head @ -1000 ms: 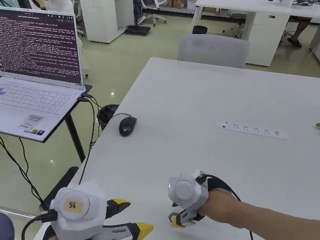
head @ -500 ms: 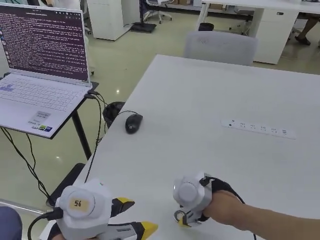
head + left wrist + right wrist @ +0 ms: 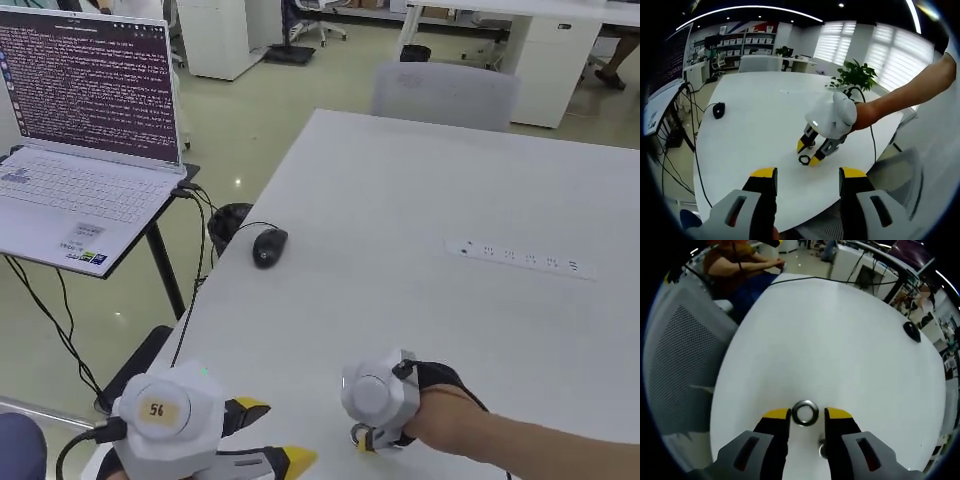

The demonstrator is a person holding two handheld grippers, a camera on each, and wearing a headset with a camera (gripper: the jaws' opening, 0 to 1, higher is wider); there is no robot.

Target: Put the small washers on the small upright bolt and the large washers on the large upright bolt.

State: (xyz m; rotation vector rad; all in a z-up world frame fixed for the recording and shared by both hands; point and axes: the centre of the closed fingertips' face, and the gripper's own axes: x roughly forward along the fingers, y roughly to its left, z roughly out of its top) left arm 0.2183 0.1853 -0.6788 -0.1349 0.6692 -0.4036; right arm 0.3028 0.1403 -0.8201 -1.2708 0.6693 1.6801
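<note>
A metal washer [image 3: 805, 412] lies flat on the white table [image 3: 400, 200], close to its near edge. My right gripper [image 3: 807, 414] points down at it, open, with one yellow fingertip on each side and a small gap showing. The left gripper view shows the same washer [image 3: 804, 159] between the right gripper's [image 3: 809, 153] tips. My left gripper [image 3: 809, 173] hovers open with nothing between its fingers, just past the table's near left corner, aimed at the right one. In the head view the left gripper [image 3: 270, 433] is at the bottom left and the right gripper [image 3: 362, 438] at bottom centre.
A black mouse [image 3: 268, 246] lies near the table's left edge and a white power strip [image 3: 520, 259] toward the right. An open laptop [image 3: 80, 190] stands on a stand left of the table. A grey chair [image 3: 445, 95] is at the far end.
The head camera has shifted a little. My right gripper has edged slightly toward the table's near edge. The left gripper has held its place.
</note>
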